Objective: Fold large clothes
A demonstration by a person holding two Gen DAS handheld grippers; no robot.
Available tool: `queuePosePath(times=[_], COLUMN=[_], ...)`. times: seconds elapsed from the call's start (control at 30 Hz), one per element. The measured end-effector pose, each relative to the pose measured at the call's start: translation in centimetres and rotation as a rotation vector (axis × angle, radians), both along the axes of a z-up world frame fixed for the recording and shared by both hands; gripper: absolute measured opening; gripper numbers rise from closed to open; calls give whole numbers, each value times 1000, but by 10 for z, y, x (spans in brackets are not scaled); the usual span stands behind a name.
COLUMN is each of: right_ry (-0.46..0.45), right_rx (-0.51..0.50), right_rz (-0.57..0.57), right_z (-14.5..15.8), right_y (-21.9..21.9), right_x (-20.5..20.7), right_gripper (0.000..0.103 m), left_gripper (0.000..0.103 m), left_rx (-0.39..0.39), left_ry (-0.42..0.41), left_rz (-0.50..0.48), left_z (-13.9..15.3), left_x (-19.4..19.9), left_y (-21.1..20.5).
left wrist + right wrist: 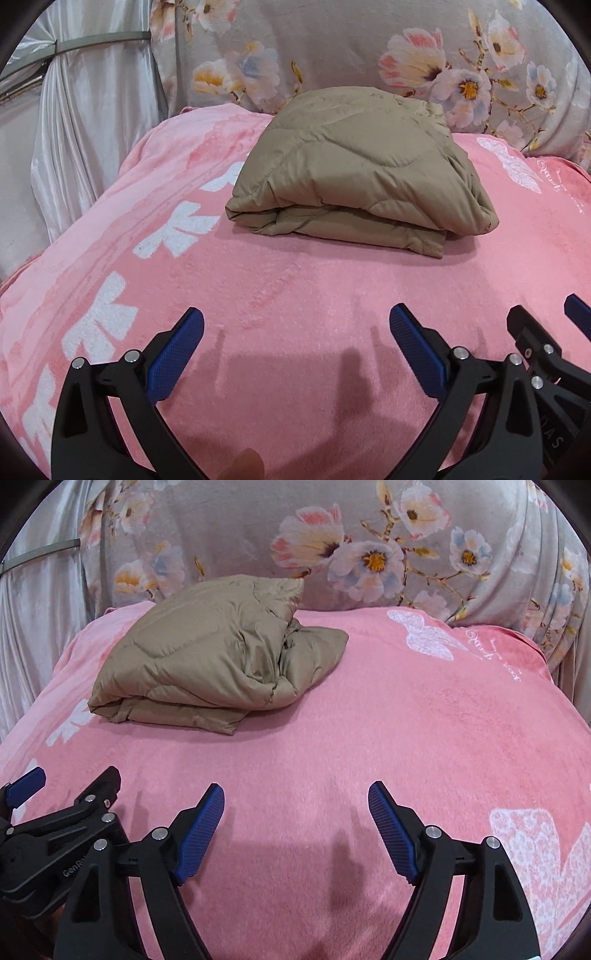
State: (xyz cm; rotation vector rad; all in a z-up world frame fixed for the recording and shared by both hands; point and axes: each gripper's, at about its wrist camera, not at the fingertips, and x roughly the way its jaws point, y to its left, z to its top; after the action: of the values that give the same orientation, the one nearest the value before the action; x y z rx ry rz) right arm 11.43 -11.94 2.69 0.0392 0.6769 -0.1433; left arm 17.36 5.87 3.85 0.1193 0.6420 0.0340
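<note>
A folded, quilted tan padded garment [354, 177] lies on the pink fleece blanket with white flower prints [295, 295], well beyond both grippers, with nothing between it and them. The left wrist view shows its stacked front fold squarely, while the right wrist view shows a loose flap spilling off its right side. The left gripper [295, 350] and right gripper [295, 827] hover side by side near the garment's front, jaws spread wide and empty; behind the garment hangs a grey flowered cloth [258, 535], to its left a white satin curtain [92, 129].

Free room: bare pink fleece blanket [424, 716] in front of and right of the bundle.
Obstacle: folded tan quilted garment [354, 173], far left-centre.
Back limit: grey floral cloth [258, 528].
</note>
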Motion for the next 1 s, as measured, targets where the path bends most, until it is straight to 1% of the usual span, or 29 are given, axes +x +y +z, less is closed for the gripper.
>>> queuePosePath(times=[0.07,0.13,0.47,1.0], right_ry=[3,4,19,16], right_rx=[-12,-28,-31,-33], right_rz=[8,7,4,4], right_z=[-1,-1,-3,-3], right_y=[3,5,4,4], right_x=[0,0,2,1], right_gripper=[78,78,78,78], left_gripper=[98,98,97,97], left_rx=[-12,-1,27,27], left_ry=[14,18,6,2], left_rz=[3,11,29,30], left_z=[-2,-3,-4,-3], left_x=[2,2,1,0], left_y=[3,1,-3,-2])
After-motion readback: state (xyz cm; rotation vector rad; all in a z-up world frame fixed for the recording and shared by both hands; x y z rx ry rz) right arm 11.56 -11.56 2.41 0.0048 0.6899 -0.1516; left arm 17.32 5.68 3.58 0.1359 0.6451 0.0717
